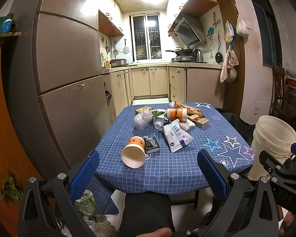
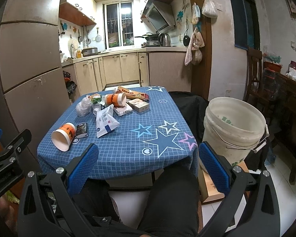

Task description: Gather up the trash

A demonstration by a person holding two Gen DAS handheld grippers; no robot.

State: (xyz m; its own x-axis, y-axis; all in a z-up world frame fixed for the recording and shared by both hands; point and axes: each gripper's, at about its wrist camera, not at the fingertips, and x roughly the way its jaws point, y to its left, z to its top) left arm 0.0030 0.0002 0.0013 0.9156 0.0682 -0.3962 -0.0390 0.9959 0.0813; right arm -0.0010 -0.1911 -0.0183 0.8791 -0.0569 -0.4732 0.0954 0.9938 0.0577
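Left tool (image 1: pixel 148 169): jaws spread wide, nothing held, hovering off the tabletop's (image 1: pixel 177 167) near edge. Nearest it, an orange paper cup (image 1: pixel 134 151) lies on its side, touching a small dark packet (image 1: pixel 151 144). A white pouch (image 1: pixel 176 137) lies right of these; more trash is heaped behind. Right tool (image 2: pixel 148 162): jaws spread wide, nothing held. A white bucket (image 2: pixel 233 126) stands beside the tabletop's right edge.

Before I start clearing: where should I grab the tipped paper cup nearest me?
The paper cup lies on its side, open mouth toward you. I'd bring the left tool down from above across its orange-banded body, behind the rim; the black packet crowds its right side.
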